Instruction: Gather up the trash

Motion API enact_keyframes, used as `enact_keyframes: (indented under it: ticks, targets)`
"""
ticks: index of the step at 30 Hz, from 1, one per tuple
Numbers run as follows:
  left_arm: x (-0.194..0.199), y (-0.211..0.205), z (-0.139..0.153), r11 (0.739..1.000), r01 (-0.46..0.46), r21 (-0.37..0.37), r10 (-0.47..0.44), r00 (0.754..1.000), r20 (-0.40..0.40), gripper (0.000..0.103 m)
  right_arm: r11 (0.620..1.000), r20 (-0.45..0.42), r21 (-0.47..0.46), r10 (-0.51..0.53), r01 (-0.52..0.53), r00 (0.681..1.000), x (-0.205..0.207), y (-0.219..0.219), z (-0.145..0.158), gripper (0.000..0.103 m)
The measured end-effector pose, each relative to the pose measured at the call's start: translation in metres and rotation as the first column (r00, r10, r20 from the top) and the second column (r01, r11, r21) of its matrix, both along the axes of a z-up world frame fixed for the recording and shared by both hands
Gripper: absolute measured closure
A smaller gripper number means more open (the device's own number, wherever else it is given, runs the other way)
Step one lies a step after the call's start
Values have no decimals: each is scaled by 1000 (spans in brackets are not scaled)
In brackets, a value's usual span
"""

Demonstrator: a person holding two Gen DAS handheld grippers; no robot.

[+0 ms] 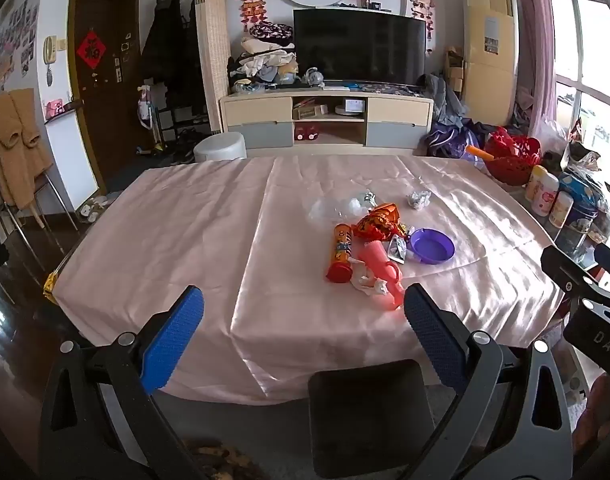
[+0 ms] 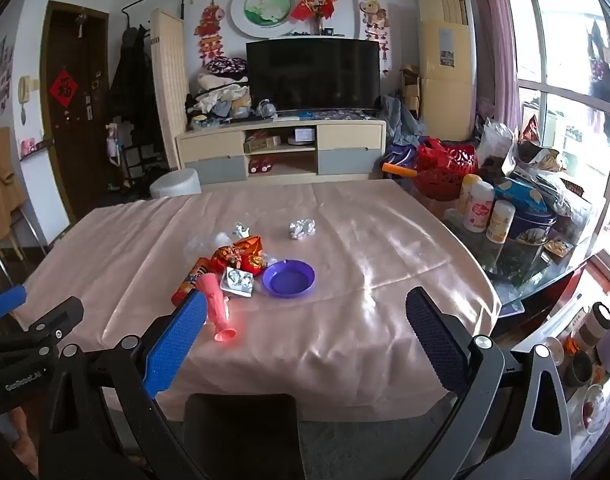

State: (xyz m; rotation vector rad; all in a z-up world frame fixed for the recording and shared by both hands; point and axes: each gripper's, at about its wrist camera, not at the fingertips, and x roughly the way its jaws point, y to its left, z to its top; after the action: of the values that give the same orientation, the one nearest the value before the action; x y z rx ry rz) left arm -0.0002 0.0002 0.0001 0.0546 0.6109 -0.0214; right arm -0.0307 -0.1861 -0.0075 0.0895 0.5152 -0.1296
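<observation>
Left tongs [image 1: 303, 312] spread wide, holding nothing, hanging over the near edge of the tabletop [image 1: 185, 232]. Right tongs [image 2: 306, 316] likewise spread and bare, same edge, further right.

Landmark: purple dish [image 2: 289, 278], mid-tabletop on the pink cloth. All places relative to it.
- Foil-lined white tray [image 2: 237, 280]: touching or just beside its left rim, can't tell which.
- Red-gold foil wrapper [image 2: 241, 254]: just behind-left.
- Pink plastic vase [image 2: 216, 308]: lying on its side, left and nearer the tongs.
- Orange snack tube [image 1: 340, 254]: lying down, left of the vase, red cap toward the near edge.
- Clear plastic wrap [image 1: 333, 208]: behind-left, beyond the wrapper.
- Crumpled foil ball [image 2: 302, 228]: behind, well apart, on its own.
- White tissue scraps [image 1: 369, 282]: against the vase in the left view.

Black chair back [image 1: 369, 412] under the near edge.
</observation>
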Motion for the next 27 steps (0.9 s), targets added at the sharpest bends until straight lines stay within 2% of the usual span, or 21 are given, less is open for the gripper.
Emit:
enact_keyframes:
  ticks: [27]
  targets:
    - [0, 0, 0, 1000, -2, -12, 1, 1000, -9, 8, 1000, -3, 16, -4, 4, 1000, -2, -5, -4, 3]
